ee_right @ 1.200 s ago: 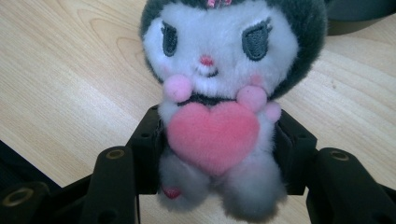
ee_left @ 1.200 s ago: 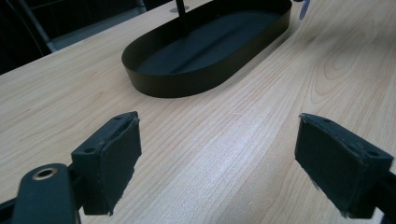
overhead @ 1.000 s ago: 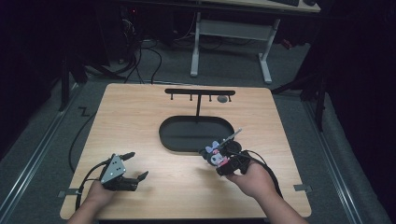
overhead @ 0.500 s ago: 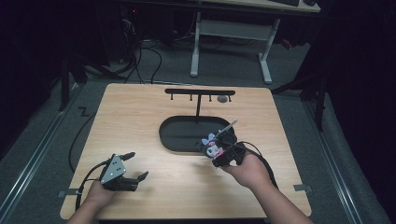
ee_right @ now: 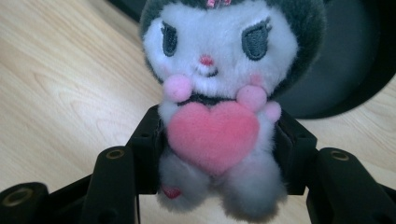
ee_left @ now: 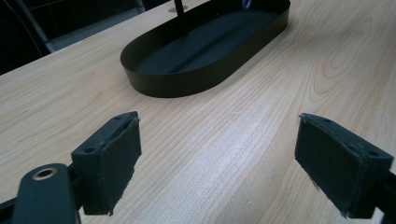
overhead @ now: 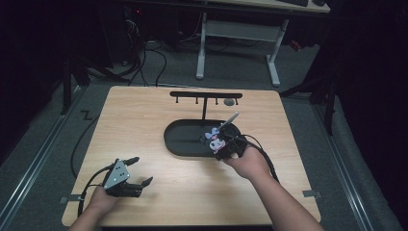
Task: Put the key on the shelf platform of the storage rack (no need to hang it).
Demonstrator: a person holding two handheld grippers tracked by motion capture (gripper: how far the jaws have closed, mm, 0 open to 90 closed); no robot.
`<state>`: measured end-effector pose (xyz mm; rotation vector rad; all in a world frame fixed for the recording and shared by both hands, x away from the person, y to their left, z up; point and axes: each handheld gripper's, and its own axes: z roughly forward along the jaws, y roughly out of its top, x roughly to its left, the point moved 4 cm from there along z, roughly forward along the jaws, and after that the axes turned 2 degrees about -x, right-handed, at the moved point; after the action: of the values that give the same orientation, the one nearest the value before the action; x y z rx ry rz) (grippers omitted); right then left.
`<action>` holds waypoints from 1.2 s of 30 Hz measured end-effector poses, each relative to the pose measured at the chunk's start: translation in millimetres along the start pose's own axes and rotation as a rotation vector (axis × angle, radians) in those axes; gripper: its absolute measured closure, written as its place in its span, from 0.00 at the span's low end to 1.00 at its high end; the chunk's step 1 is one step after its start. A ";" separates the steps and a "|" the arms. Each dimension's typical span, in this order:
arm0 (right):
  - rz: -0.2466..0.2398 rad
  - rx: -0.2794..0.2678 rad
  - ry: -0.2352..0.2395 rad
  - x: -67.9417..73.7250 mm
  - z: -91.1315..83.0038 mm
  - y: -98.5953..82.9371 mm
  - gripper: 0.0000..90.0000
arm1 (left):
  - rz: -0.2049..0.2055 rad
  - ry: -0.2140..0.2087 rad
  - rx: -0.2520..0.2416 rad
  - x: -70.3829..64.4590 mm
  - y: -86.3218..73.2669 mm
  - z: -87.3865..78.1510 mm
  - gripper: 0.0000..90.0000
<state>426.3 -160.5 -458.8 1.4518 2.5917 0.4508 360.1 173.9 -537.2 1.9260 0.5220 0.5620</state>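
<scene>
Dark room, pale wooden tabletop (overhead: 144, 125). Black oval metal tray (overhead: 183, 139) at centre, T-shaped black hook stand (overhead: 206, 96) rising from it toward 12 o'clock. Right gripper (overhead: 222, 147) at the tray's 4 o'clock rim, clamped around the waist of a small white-and-grey plush doll with pink heart (ee_right: 219, 116). Probably light, soft, squashy; best held mid-body. Left gripper (overhead: 137, 173) at 7 o'clock, jaws spread wide, empty.
</scene>
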 end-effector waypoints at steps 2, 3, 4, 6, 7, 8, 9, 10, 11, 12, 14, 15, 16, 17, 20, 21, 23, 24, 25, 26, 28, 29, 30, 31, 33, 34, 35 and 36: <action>0.006 -0.003 0.004 -0.2 1.9 2.1 0.52 | 0.000 0.000 0.000 -0.1 0.0 0.0 0.17; 0.009 -0.003 0.004 -0.7 4.0 4.2 0.52 | 0.001 0.000 0.001 -0.3 0.0 -0.2 0.17; 0.011 -0.001 0.004 -2.0 8.2 7.9 0.52 | 0.003 0.002 0.000 -0.6 0.0 -0.3 0.17; 0.028 0.006 0.000 -3.3 11.5 11.1 0.52 | 0.006 -0.001 -0.002 -0.9 0.0 -0.4 0.17; 0.028 0.006 0.000 -3.3 11.5 11.1 0.52 | 0.006 -0.001 -0.002 -0.9 0.0 -0.4 0.17; 0.041 0.004 0.005 -4.3 15.1 14.5 0.52 | 0.002 -0.001 -0.001 -0.4 0.0 -0.5 0.17; 0.041 0.004 0.005 -4.3 15.1 14.5 0.52 | 0.002 -0.001 -0.001 -0.4 0.0 -0.5 0.17; 0.033 0.011 0.006 -5.3 17.9 17.9 0.52 | 0.000 0.001 -0.002 -0.2 0.0 -0.4 0.17; 0.033 0.011 0.006 -5.3 17.9 17.9 0.52 | 0.000 0.001 -0.002 -0.2 -0.1 -0.4 0.17; 0.024 0.013 0.001 -5.2 18.6 19.9 0.52 | 0.001 0.000 -0.002 -0.4 0.0 -0.4 0.17; 0.023 0.008 0.000 -4.2 18.8 24.9 0.52 | 0.000 -0.004 0.000 -0.2 -0.1 -0.5 0.17; 0.025 0.007 -0.007 -2.7 18.6 29.5 0.52 | -0.007 -0.005 -0.003 0.6 -0.2 -0.5 0.17; 0.011 0.004 -0.010 -3.1 18.9 31.9 0.52 | -0.008 -0.005 -0.003 0.7 -0.2 -0.8 0.17; 0.011 0.004 -0.010 -3.1 18.9 31.9 0.52 | -0.008 -0.005 -0.003 0.7 -0.2 -0.8 0.17; 0.003 0.005 -0.014 -2.8 21.0 38.2 0.52 | -0.004 -0.003 -0.005 0.2 -0.1 -0.5 0.17; 0.004 0.006 -0.021 -2.6 22.0 40.2 0.52 | -0.003 -0.004 -0.004 0.3 -0.1 -0.5 0.17; 0.011 0.008 -0.025 -3.4 24.0 44.6 0.52 | -0.003 -0.004 -0.004 0.4 -0.1 -0.6 0.17; 0.009 0.001 -0.026 -4.3 25.6 47.3 0.52 | -0.002 -0.003 -0.004 0.3 -0.1 -0.6 0.17; 0.012 -0.002 -0.027 -4.9 26.8 50.0 0.52 | -0.002 -0.004 -0.002 0.0 -0.1 -0.7 0.17; 0.023 -0.009 -0.021 -6.8 30.6 54.8 0.52 | 0.003 -0.002 -0.001 -0.3 -0.1 -0.7 0.17; 0.038 -0.001 -0.020 -7.0 32.7 56.2 0.52 | 0.002 -0.003 -0.002 -0.4 -0.2 -0.7 0.17; 0.025 0.001 -0.024 -8.5 35.4 57.7 0.52 | 0.000 -0.004 -0.001 -0.3 -0.2 -0.8 0.17; 0.023 0.003 -0.028 -9.3 37.9 58.9 0.52 | -0.001 -0.004 -0.001 -0.1 -0.2 -0.8 0.17; 0.026 0.006 -0.030 -10.1 40.3 59.8 0.52 | -0.002 -0.005 -0.002 0.1 -0.2 -0.8 0.17; 0.026 0.005 -0.036 -12.1 44.9 61.4 0.51 | -0.004 -0.005 -0.005 0.2 -0.2 -0.6 0.17; 0.040 0.008 -0.034 -13.9 50.4 61.2 0.51 | -0.004 -0.006 -0.005 0.3 -0.2 -0.7 0.17; 0.040 0.008 -0.034 -13.9 50.4 61.2 0.51 | -0.004 -0.006 -0.005 0.3 -0.2 -0.7 0.17; 0.042 0.014 -0.035 -14.0 53.9 60.5 0.51 | -0.004 -0.006 -0.005 0.2 -0.2 -0.8 0.17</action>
<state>496.8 -132.5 -490.6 1.5068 2.5471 0.4089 359.8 174.7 -537.0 1.9214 0.5201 0.5549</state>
